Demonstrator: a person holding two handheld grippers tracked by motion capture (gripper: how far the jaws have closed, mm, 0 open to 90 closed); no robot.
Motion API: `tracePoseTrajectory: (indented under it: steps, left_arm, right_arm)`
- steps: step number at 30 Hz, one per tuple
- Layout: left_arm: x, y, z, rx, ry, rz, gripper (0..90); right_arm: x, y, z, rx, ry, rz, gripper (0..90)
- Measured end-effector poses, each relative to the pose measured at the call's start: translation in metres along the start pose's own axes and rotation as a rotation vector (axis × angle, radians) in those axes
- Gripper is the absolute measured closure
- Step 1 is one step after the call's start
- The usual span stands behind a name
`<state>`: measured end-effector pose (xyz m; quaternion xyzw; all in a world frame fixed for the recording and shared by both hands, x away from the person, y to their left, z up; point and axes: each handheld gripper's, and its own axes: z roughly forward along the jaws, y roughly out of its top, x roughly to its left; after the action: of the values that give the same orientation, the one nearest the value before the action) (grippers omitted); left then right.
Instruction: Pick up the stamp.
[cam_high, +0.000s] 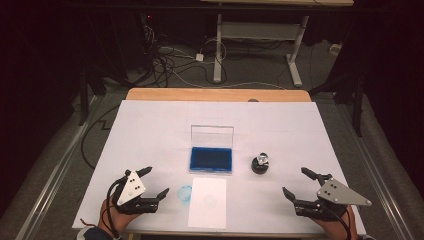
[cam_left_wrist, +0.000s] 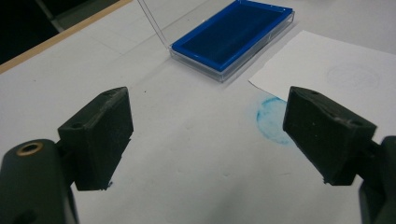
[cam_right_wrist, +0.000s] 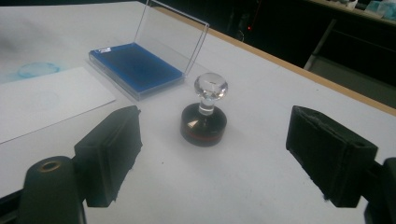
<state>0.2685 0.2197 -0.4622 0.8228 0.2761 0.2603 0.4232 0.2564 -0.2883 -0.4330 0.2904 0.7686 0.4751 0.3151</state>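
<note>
Black left tongs (cam_high: 155, 183) wide, empty; right tongs (cam_high: 295, 182) wide, empty, facing stamp (cam_right_wrist: 204, 112).

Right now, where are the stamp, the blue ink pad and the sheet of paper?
stamp (cam_right_wrist: 204, 123): right gripper view, on its dark round base.
blue ink pad (cam_high: 211, 159): high view, middle of the blue pad.
sheet of paper (cam_high: 207, 204): high view, centre of the sheet.

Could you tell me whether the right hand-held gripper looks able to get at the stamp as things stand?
Probably yes: the right hand-held gripper is open, the stamp stands upright straight ahead of its jaws, and only bare table lies between them.
</note>
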Motion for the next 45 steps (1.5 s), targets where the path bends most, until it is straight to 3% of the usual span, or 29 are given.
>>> tracePoseTrajectory:
  steps: [4, 10, 22, 33, 37, 45]
  left_arm:
    - [-0.001, 0.0, 0.0, 0.002, 0.002, 0.018, 15.2]
    - [-0.001, -0.001, 0.001, 0.004, -0.01, 0.001, 15.2]
    - [-0.001, 0.001, 0.005, 0.007, -0.013, 0.022, 15.3]
    - [-0.004, -0.001, 0.002, 0.018, -0.014, 0.027, 15.4]
    - [-0.004, -0.003, 0.001, 0.02, -0.013, 0.008, 15.4]
    - [-0.004, -0.004, -0.001, 0.018, -0.003, 0.019, 15.4]
  right_arm:
    - [0.001, -0.001, 0.0, 0.013, 0.0, -0.004, 18.2]
    - [0.0, -0.002, 0.001, 0.018, 0.004, 0.0, 18.4]
    - [-0.005, -0.001, 0.005, 0.019, 0.02, 0.011, 19.4]
    - [-0.011, 0.015, 0.038, 0.05, 0.079, 0.023, 21.3]
    - [-0.011, 0.018, 0.051, 0.065, 0.086, 0.013, 21.3]
    - [-0.013, 0.022, 0.069, 0.086, 0.102, 0.002, 21.5]
